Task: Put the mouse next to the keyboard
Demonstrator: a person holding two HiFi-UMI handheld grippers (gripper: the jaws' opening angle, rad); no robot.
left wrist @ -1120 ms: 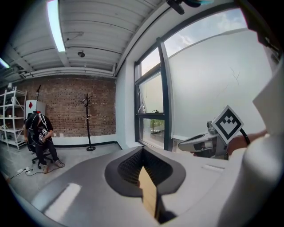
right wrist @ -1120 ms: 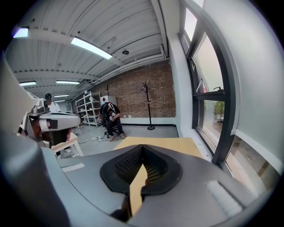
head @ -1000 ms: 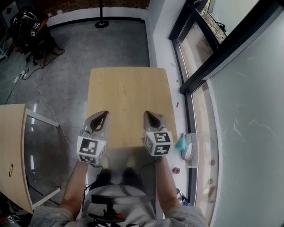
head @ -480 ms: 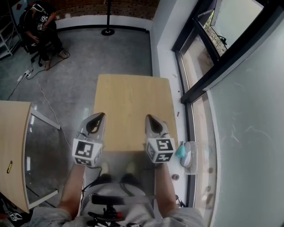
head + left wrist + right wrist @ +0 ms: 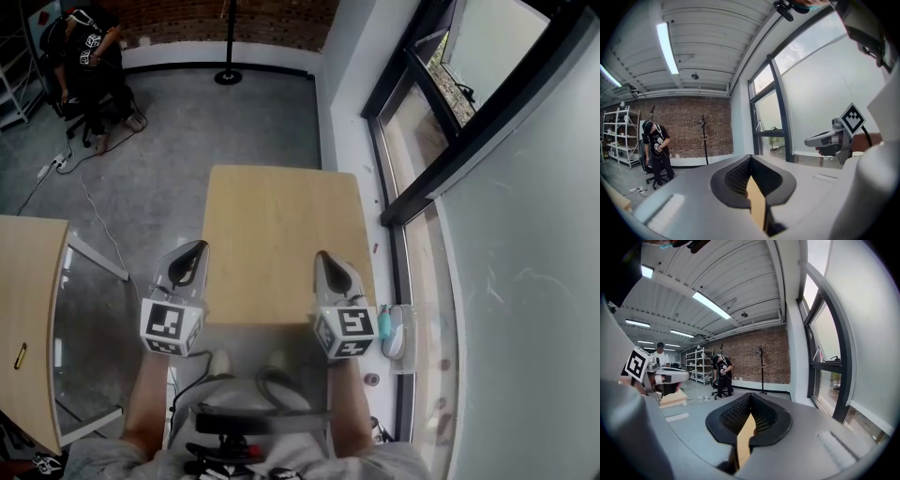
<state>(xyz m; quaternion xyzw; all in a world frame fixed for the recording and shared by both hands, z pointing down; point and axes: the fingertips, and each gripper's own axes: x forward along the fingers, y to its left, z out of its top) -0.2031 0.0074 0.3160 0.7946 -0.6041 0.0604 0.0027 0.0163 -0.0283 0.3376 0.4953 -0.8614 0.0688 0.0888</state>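
Note:
No mouse and no keyboard show in any view. In the head view a bare light wooden table [image 5: 277, 225] stands in front of me. My left gripper [image 5: 194, 248] hangs just off the table's near left corner, jaws together with nothing in them. My right gripper [image 5: 324, 256] hovers over the near right corner, also shut and empty. In the left gripper view the jaws of my left gripper [image 5: 750, 157] meet at the tip, and the right gripper's marker cube [image 5: 853, 118] shows at the right. The right gripper view shows my right gripper [image 5: 751, 395] with its tips together.
A second wooden table [image 5: 23, 309] stands at the left over a glass panel. A person [image 5: 89, 42] sits at the far left. A coat stand's base [image 5: 228, 76] is at the back. A dark-framed window runs along the right, with a white object [image 5: 395, 333] at its foot.
Both grippers have drawn back toward me and spread a little apart, the left one sliding off the table's left edge. Their jaws stay together.

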